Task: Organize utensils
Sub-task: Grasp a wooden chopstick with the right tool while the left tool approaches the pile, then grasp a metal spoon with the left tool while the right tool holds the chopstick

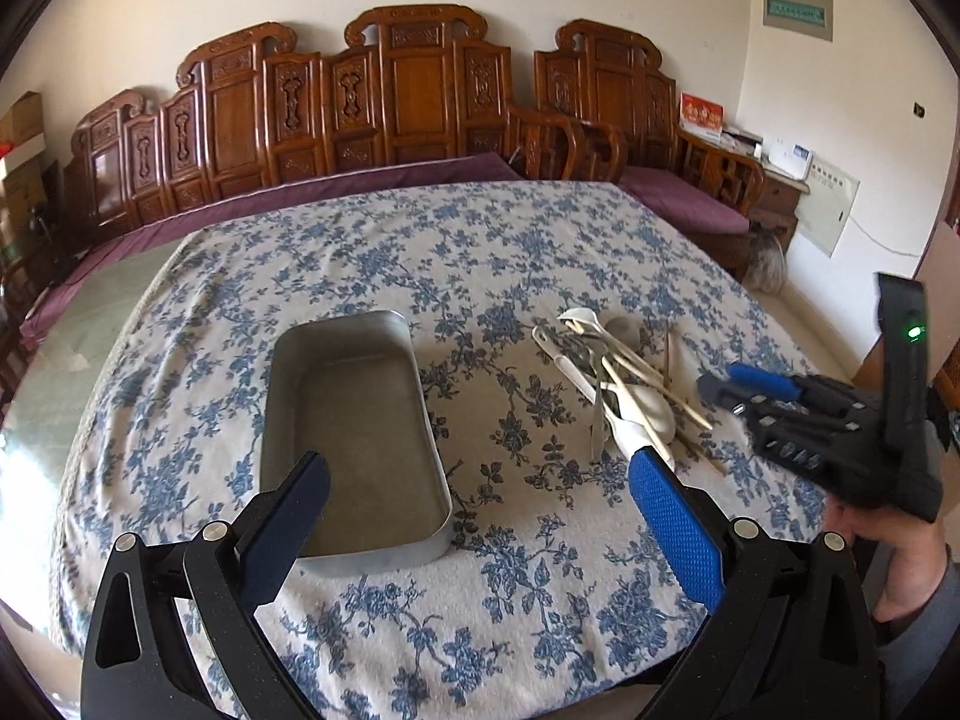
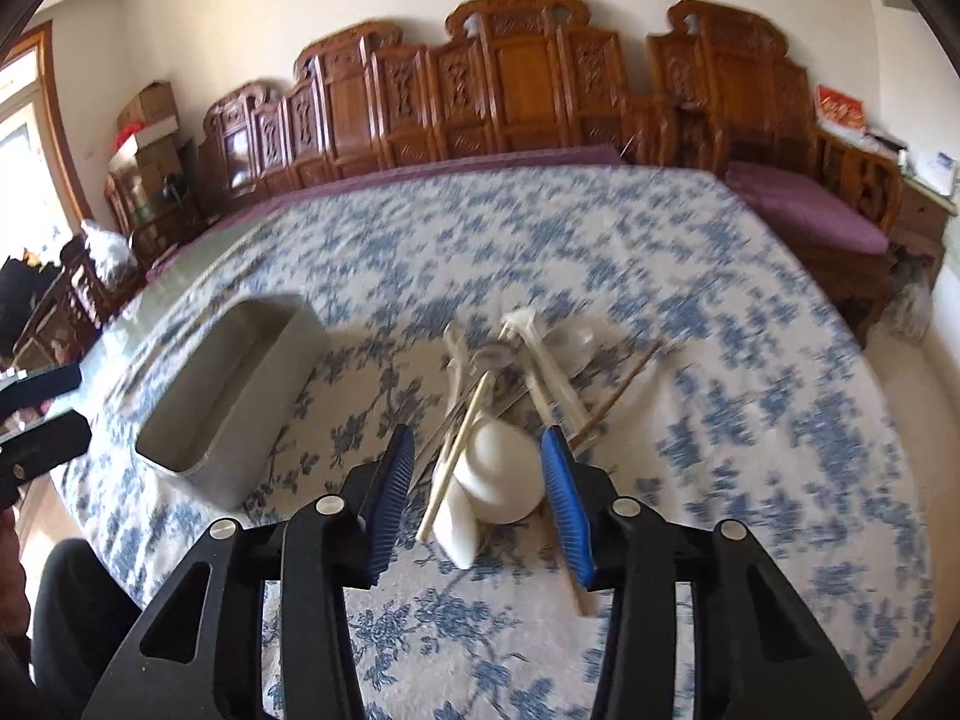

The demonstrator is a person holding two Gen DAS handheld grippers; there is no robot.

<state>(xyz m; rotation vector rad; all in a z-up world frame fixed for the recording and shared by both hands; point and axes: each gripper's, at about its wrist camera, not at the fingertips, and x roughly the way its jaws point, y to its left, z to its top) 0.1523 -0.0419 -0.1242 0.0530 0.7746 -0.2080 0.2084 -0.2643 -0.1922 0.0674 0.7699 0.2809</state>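
Right wrist view: the right tool point(image 2: 477, 480) is held with its jaws apart, low over the near end of the utensil pile point(image 2: 516, 396), and nothing is clamped yet. A white ceramic spoon point(image 2: 501, 474) lies between the two blue pads, with a pale chopstick point(image 2: 456, 468) slanted just beside it on the left. The picture is blurred, so whether a pad touches the spoon cannot be told.

Several risks can be judged from this. The utensils are crossed over one another, so more than one piece might be pinched at once, or the neighbours dragged and scattered across the counter point(image 2: 720, 312) when one is lifted. The rounded, glossy bowl of the spoon could slip out of a grip taken there. The floral cloth is loose and could be snagged by a low pad.

In the left wrist view the left tool point(image 1: 480, 498) is seen wide open and empty, near the metal tray point(image 1: 354, 438), which sits to the left of the pile, well apart from it, and holds nothing. Farther off, white spoons, metal spoons and thin wooden chopsticks are seen tangled together.
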